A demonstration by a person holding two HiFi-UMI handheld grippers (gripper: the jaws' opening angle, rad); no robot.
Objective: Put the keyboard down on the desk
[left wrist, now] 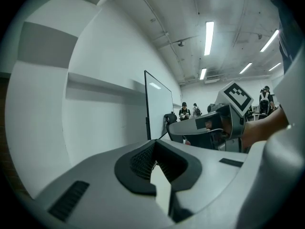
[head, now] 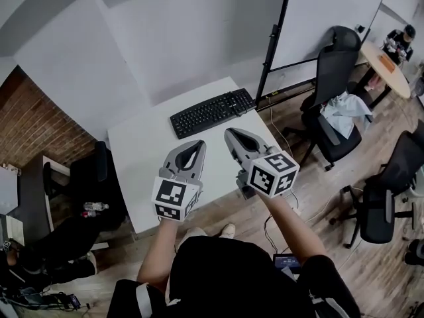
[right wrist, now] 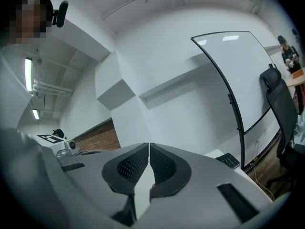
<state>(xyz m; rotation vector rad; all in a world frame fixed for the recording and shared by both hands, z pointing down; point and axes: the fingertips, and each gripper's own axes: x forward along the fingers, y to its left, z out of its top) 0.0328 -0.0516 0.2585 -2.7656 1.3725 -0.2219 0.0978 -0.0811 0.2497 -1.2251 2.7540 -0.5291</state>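
A black keyboard [head: 212, 112] lies flat on the white desk [head: 139, 177], near its far right corner. Both grippers hover above the desk's near half, well short of the keyboard. My left gripper [head: 199, 144] is shut with nothing in it, its pads meeting tip to tip [left wrist: 153, 146]. Beside it my right gripper [head: 230, 132] is also shut and empty, its jaws pressed together [right wrist: 149, 146]. From the right gripper view the keyboard [right wrist: 228, 160] shows low at the right. The left gripper view catches the right gripper's body [left wrist: 209, 128] at its right side.
A whiteboard on a black stand [head: 311, 18] rises past the desk's right end. Office chairs [head: 334, 105] stand on the wooden floor at the right, with a round table [head: 384, 65] and a seated person behind. A dark chair [head: 93, 177] sits left of the desk.
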